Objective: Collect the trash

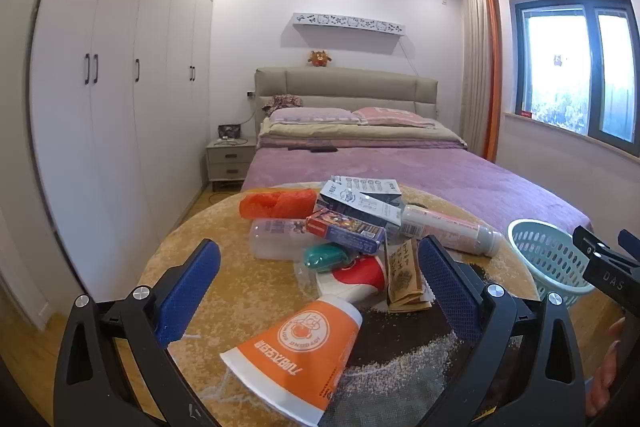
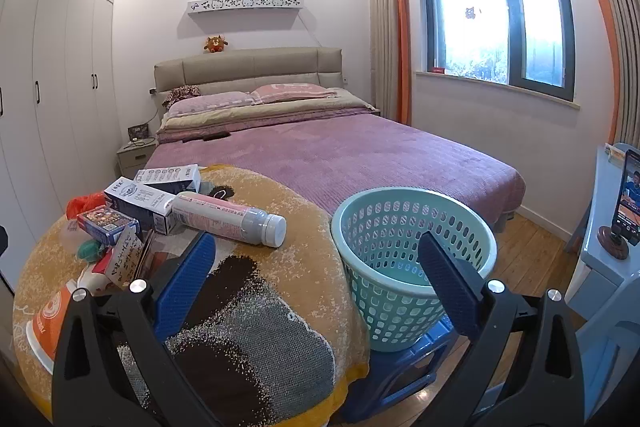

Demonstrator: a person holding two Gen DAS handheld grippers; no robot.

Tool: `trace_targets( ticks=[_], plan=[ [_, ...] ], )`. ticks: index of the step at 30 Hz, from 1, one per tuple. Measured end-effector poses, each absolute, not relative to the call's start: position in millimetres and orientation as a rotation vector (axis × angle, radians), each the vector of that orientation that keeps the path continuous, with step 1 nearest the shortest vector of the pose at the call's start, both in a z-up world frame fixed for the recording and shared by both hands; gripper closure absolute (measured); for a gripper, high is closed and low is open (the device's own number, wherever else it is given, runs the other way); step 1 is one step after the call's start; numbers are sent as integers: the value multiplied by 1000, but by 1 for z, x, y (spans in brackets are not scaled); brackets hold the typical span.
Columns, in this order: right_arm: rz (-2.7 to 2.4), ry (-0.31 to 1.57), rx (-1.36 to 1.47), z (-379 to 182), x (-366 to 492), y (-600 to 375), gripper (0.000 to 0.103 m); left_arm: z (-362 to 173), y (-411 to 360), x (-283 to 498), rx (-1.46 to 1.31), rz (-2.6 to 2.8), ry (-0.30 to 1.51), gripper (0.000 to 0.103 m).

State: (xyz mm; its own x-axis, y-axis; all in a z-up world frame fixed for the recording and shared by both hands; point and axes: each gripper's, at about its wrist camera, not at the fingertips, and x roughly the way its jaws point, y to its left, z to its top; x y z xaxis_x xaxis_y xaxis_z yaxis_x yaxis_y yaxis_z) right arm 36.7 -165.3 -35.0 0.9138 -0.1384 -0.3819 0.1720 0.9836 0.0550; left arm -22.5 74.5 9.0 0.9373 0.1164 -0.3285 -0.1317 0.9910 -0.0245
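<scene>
The left gripper (image 1: 316,291), jaws apart and empty, was nearest the orange-and-white paper cup (image 1: 298,351), which lay on the round cloth-covered table (image 1: 192,235), long axis running toward the gripper. The right gripper (image 2: 316,287) was likewise spread, empty.

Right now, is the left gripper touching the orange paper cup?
Apart. In the left wrist view the left gripper is wide open, and the orange paper cup lies on its side between and below the fingers, with tablecloth showing on both sides.
</scene>
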Motion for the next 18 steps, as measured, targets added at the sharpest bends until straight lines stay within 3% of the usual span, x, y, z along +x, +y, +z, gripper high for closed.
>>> trace_targets(
  ticks=[18],
  plan=[
    [-160, 375, 63, -33, 37, -156, 7, 12, 86, -27, -69, 125, 336, 7]
  ],
)
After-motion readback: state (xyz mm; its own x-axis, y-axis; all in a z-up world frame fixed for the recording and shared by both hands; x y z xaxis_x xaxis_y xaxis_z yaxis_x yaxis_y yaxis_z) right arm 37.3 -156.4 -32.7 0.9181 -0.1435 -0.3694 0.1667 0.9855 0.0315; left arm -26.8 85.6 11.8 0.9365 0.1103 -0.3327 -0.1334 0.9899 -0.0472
